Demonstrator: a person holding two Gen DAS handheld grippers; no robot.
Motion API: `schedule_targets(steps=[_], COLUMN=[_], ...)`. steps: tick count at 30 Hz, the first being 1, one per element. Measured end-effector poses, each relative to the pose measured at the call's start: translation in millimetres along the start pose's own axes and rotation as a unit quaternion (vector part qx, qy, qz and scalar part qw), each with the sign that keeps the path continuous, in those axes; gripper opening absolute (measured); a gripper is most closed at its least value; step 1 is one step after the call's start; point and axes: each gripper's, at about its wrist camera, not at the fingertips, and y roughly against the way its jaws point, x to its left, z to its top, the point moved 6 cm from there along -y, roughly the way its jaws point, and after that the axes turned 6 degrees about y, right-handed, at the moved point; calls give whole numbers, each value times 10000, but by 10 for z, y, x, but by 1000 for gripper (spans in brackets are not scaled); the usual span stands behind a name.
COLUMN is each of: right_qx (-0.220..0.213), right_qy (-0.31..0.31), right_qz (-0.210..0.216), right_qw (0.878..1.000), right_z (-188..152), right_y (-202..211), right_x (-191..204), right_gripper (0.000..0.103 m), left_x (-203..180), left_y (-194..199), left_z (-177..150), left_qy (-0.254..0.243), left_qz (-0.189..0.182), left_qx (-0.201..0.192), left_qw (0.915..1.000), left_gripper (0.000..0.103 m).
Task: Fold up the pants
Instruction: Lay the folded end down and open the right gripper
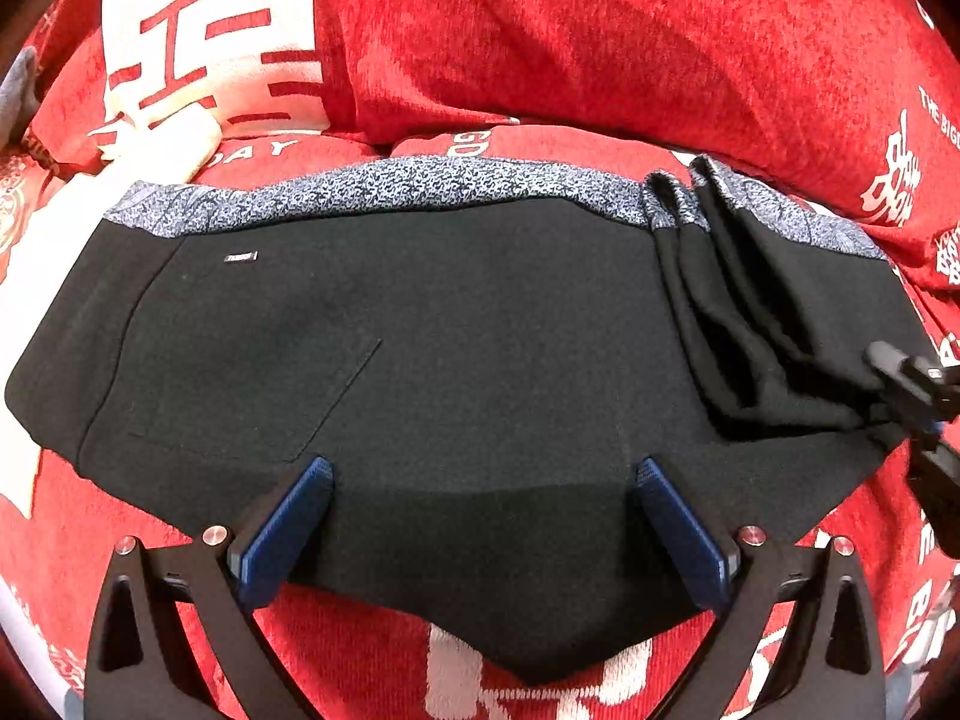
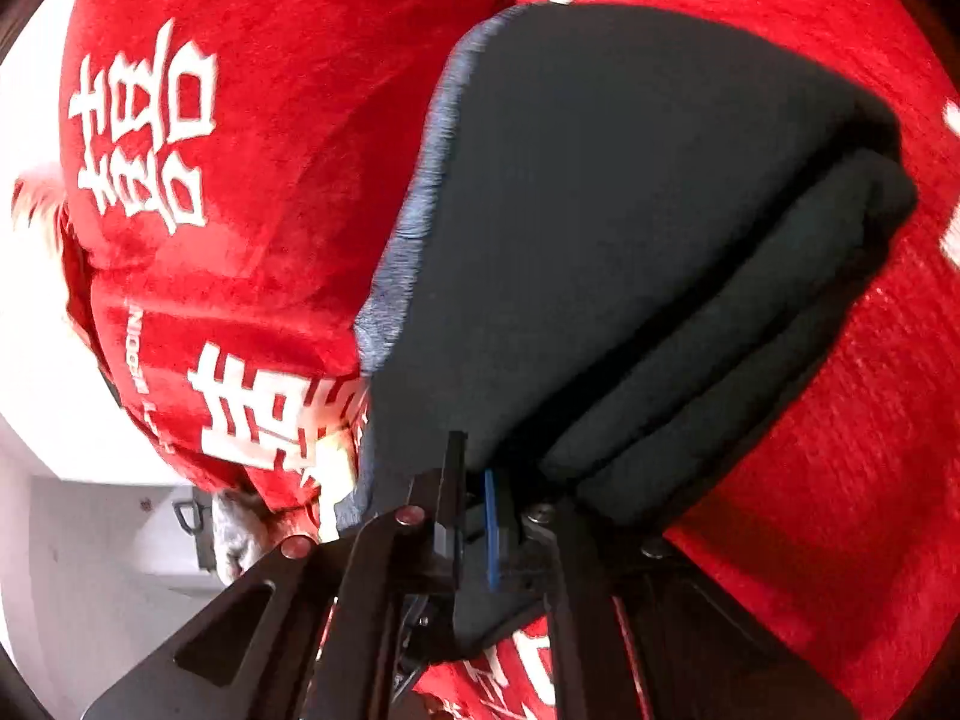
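Observation:
Black pants (image 1: 456, 360) with a blue-white patterned waistband (image 1: 384, 186) lie folded on a red bedspread. My left gripper (image 1: 483, 474) is open, its blue pads (image 1: 288, 528) resting on the near edge of the pants, one on each side. My right gripper (image 1: 900, 396) is at the right edge of the pants, shut on bunched black layers. In the right wrist view the right gripper (image 2: 480, 480) pinches the folded stack of pants (image 2: 630, 228) and lifts that end.
The red bedspread (image 1: 600, 48) with white characters covers the whole surface. A red cushion or bunched blanket (image 1: 210, 42) rises behind the pants. A white floor and wall (image 2: 72, 540) show past the bed edge at the left.

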Motion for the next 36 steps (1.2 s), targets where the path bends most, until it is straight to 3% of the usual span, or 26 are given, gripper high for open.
schedule_targets(steps=[3,10,13,16,20,23,26,31,34,36], right_qx=[101,344,642,787,-3,-388,-617,-655,-244,-233], right_qy=[324,253,618,1467,2490,2306,2301,2457,2658,2984], right_qz=[-94,-272,-337,-465,-993,-1192,-1627,-1848,-2017,-2126], right_qw=[9994,9987,9955,9849,9634,9649,9575,9493,9424,9302], right_z=[-88,-269,-320,-362,-23,418,844,1206,1093,940], right_y=[4,-185,-133,58,449,549,442,202,-28,-97], right_x=[116,-53,57,275,523,456,331,131,24,63], right_gripper=[5,5,9,9,9,9,9,10,10,10], left_x=[-8,19,17,-46,-313,-589,-899,-1330,-1397,-1318], left_y=[-5,45,110,234,354,335,281,83,-117,-281], left_z=[-7,-11,51,197,479,664,821,924,850,738], left_qy=[0,1,-22,-58,-301,-555,-792,-1117,-1397,-1478], left_qz=[24,63,130,33,-58,-51,-72,-56,259,455], left_qx=[-45,25,37,-96,-332,-355,-379,-329,-220,-1], left_qw=[10000,10000,9999,9999,9990,9978,9961,9932,9896,9880], left_gripper=[102,102,102,102,102,102,102,102,102,102])
